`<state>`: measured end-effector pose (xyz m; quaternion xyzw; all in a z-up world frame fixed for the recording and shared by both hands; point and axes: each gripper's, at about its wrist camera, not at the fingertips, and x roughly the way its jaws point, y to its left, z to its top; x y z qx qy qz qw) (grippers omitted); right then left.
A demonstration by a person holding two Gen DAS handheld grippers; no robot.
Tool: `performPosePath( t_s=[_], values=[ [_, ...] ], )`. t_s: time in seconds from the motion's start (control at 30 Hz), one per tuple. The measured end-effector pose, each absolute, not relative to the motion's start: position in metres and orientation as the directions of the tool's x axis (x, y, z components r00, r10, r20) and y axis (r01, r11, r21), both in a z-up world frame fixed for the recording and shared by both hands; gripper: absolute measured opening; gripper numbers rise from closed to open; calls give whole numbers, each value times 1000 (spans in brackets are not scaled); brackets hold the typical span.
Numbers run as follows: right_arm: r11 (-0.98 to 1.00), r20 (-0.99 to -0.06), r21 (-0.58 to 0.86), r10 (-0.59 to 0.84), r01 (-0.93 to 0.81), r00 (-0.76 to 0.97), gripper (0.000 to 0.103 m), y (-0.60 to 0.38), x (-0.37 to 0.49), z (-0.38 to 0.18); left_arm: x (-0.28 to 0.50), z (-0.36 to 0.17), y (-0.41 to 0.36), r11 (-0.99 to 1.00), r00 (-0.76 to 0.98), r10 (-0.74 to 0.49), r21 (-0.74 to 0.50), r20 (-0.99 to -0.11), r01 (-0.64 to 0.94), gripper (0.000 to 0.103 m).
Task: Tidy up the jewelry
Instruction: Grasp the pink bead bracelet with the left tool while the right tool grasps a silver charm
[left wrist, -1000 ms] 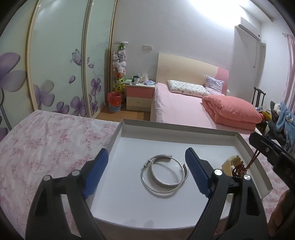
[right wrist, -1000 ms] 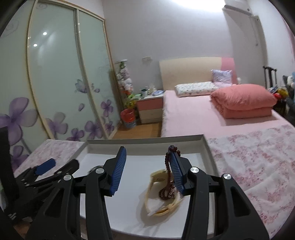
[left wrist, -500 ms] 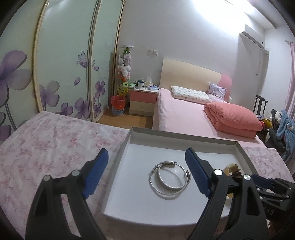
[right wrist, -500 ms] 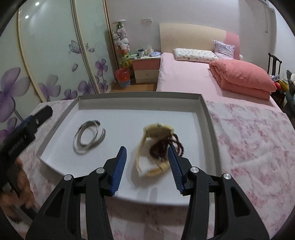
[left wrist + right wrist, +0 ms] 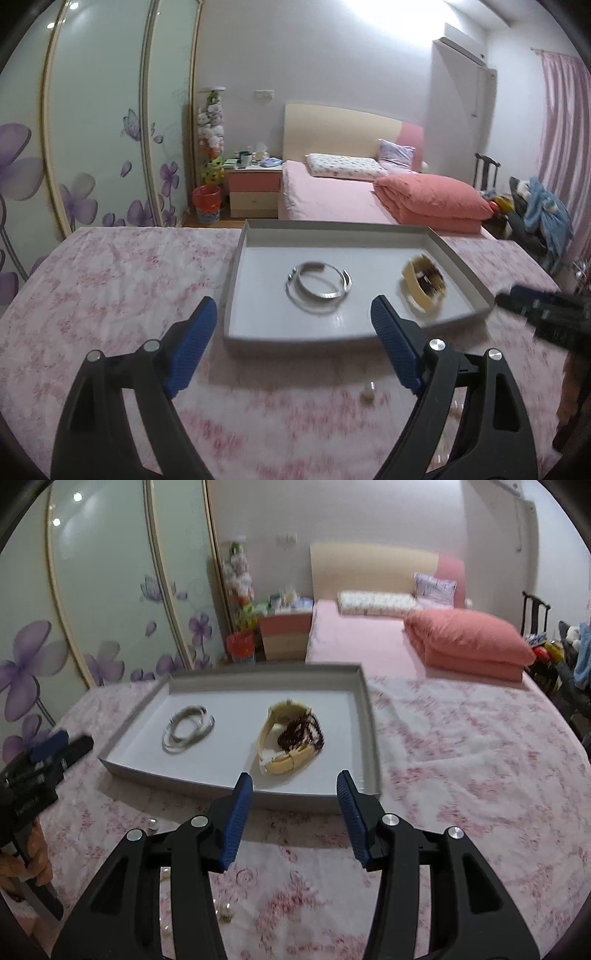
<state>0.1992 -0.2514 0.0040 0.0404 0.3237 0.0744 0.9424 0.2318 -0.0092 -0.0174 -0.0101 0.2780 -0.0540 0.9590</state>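
A grey tray lies on the floral pink cloth. In it lie silver bangles, a cream watch and a dark red bead bracelet resting on the watch. My left gripper is open and empty, held just short of the tray's near edge. My right gripper is open and empty, also short of the near edge. Small pale pieces lie on the cloth under the right gripper, and one lies between the left gripper's fingers.
The floral cloth spreads wide to the right of the tray and to its left. Behind are a pink bed, a nightstand, a red bin and mirrored wardrobe doors.
Both grippers have drawn back from over the tray to its near side. The right gripper has let go of the bead bracelet, which now lies on the watch.
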Motion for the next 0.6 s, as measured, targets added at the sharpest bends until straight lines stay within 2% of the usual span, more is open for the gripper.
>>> performPosePath(
  t_s=[0.23,0.43,0.6],
  values=[
    [990,-421,88,140,-113,896,61,-245,143,34,179,-25,-16,983,811,-182,-72,-556,171,83],
    [989,-388,58,146,-134,910,63,-236,112,39,145,-43,-39,955,724,-261,-62,-639,289,83],
    [988,-377,70,151,-135,914,63,-239,97,43,135,-64,-54,950,675,-226,-5,-703,312,82]
  ],
)
